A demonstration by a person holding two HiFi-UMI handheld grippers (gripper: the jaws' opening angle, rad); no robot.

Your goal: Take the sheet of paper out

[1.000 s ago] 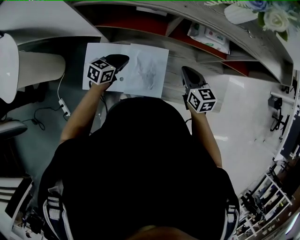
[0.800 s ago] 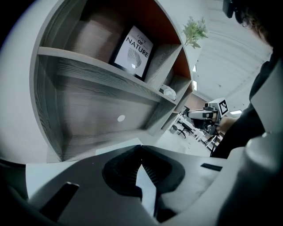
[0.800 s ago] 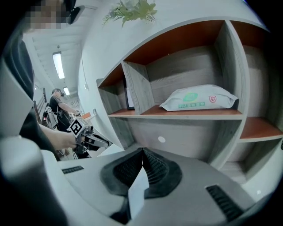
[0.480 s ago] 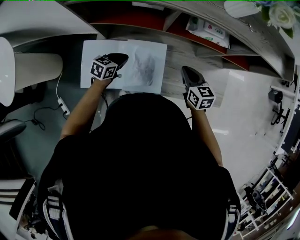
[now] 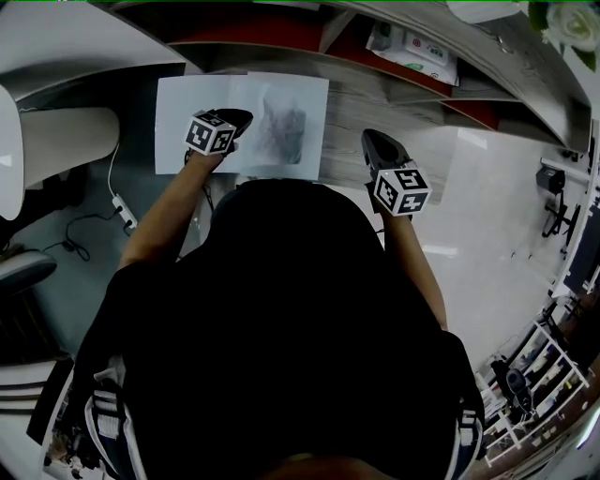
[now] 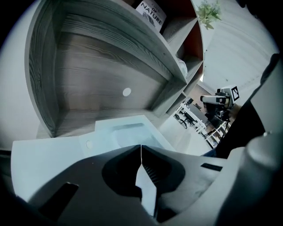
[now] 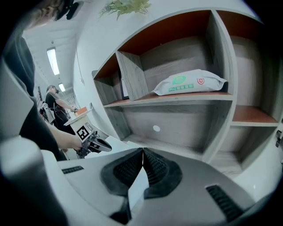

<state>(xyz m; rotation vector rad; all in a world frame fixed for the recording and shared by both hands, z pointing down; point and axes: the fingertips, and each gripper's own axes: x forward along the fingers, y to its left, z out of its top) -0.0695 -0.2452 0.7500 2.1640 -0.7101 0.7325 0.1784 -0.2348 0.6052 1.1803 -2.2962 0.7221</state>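
A white sheet of paper point(image 5: 281, 122) with a grey sketch on it lies flat in front of the lowest shelf opening, its left part hanging over the dark floor. My left gripper point(image 5: 242, 119) rests on its near edge, jaws pressed together on the sheet. In the left gripper view the paper point(image 6: 110, 137) spreads out ahead of the left gripper point(image 6: 141, 148) toward the wooden compartment. My right gripper point(image 5: 373, 141) hovers to the right of the sheet, shut and holding nothing. In its own view the right gripper point(image 7: 143, 152) faces the shelves, with the left gripper point(image 7: 104, 145) at lower left.
A curved wooden shelf unit point(image 5: 394, 103) with red back panels fills the front. A white soft pack point(image 5: 412, 52) lies on a middle shelf point(image 7: 190, 81). A book point(image 6: 150, 13) stands on an upper shelf. A white round stand point(image 5: 56, 141) and a cable point(image 5: 122, 211) are at the left.
The left gripper and the sheet have drifted slightly left and up in the view, together with the shelf. The right gripper has kept its place.
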